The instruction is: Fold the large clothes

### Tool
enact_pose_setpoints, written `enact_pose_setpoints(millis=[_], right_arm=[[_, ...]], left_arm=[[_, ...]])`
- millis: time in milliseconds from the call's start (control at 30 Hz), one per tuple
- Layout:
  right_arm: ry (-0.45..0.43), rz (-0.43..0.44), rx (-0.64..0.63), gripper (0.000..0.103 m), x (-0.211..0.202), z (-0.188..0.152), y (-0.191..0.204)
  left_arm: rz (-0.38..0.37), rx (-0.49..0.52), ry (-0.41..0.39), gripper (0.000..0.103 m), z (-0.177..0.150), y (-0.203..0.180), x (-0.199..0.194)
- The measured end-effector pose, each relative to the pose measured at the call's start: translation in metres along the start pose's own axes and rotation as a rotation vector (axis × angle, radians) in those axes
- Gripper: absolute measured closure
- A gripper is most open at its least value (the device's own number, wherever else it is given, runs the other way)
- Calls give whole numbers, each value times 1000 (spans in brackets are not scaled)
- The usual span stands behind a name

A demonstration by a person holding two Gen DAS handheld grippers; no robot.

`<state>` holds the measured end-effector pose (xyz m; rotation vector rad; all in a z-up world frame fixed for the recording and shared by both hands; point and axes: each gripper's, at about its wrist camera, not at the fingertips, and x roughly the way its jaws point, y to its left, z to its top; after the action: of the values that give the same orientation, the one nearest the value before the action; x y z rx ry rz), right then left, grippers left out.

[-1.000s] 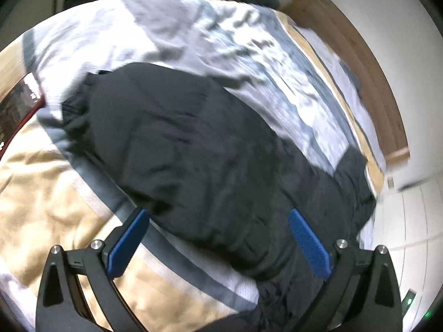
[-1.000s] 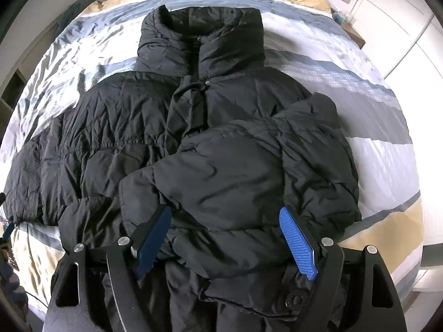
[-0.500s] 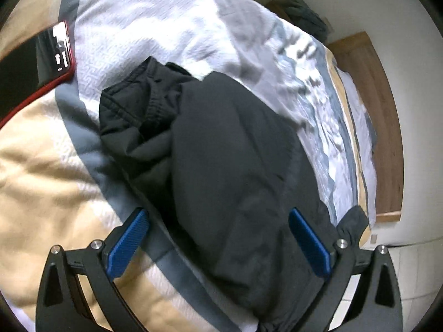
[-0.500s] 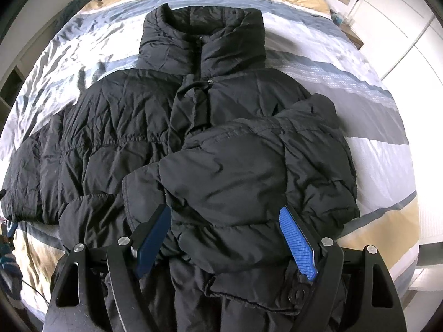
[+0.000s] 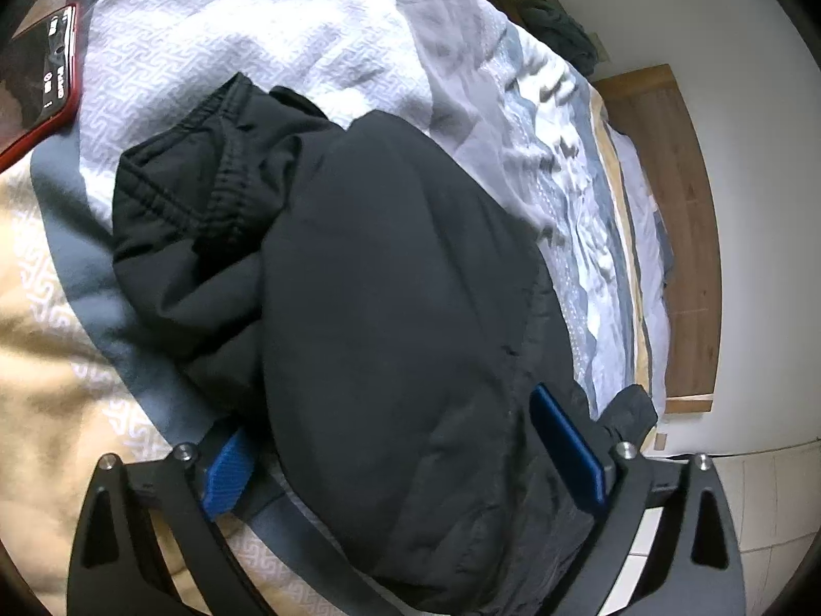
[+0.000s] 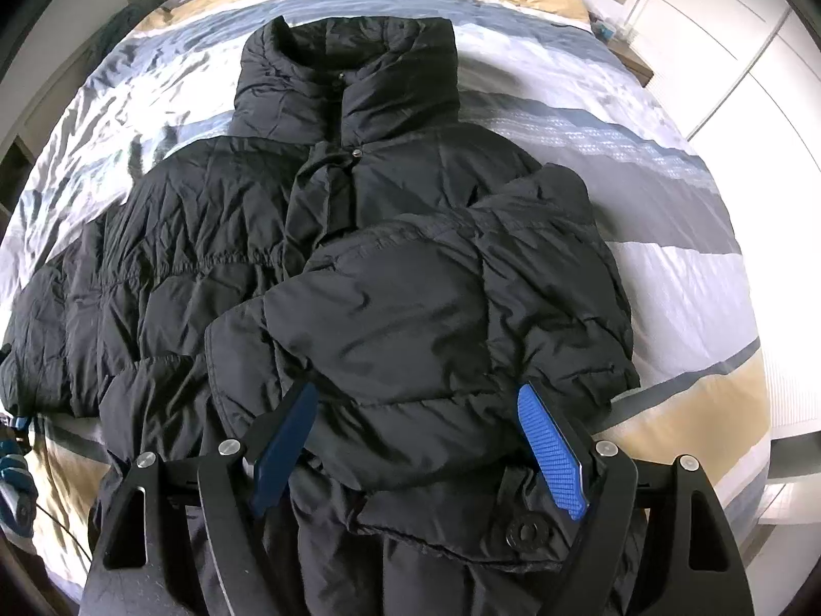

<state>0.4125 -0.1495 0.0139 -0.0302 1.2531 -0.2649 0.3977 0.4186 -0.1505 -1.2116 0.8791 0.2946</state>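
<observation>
Ahead of the right gripper (image 6: 415, 436) with its 2 bright blue pads, the jacket (image 6: 328, 236) is plain black, quilted. The bedspread (image 6: 667, 277) beyond it is striped white, grey, blue-grey and tan. Ahead-left of the left gripper (image 5: 405, 451), also blue-padded, the phone (image 5: 46, 87) is black, edged red; the bedspread's white part carries a key-pattern weave.

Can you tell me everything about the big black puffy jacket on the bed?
The black puffer jacket lies face up on the striped bedspread, with its tall collar away from the camera. It looks like smooth, quilted, padded fabric, fastened up the front with snaps. One sleeve is folded across the chest; the other sleeve, with an elastic cuff, stretches out sideways. The open left gripper straddles that sleeve, and the open right gripper straddles the folded one.
</observation>
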Motion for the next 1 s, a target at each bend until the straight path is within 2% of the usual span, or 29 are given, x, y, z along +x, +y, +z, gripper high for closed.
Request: enact_pose_setpoints(millis=[67, 100, 333, 633, 800, 1000], right_arm=[[1, -1, 2, 23, 0, -1, -1], [1, 0, 4, 23, 0, -2, -2], [-1, 0, 19, 23, -1, -8, -10], [-7, 3, 26, 23, -2, -10, -17], [-12, 4, 35, 23, -4, -12, -22], [-18, 9, 44, 23, -7, -13, -25]], left_arm=[[-3, 5, 4, 19, 0, -2, 1], [-6, 7, 7, 28, -1, -2, 2], [-44, 15, 10, 59, -1, -5, 0], [-85, 46, 6, 80, -2, -18, -5], [-92, 87, -1, 85, -2, -31, -10], [-98, 138, -10, 86, -5, -47, -19]])
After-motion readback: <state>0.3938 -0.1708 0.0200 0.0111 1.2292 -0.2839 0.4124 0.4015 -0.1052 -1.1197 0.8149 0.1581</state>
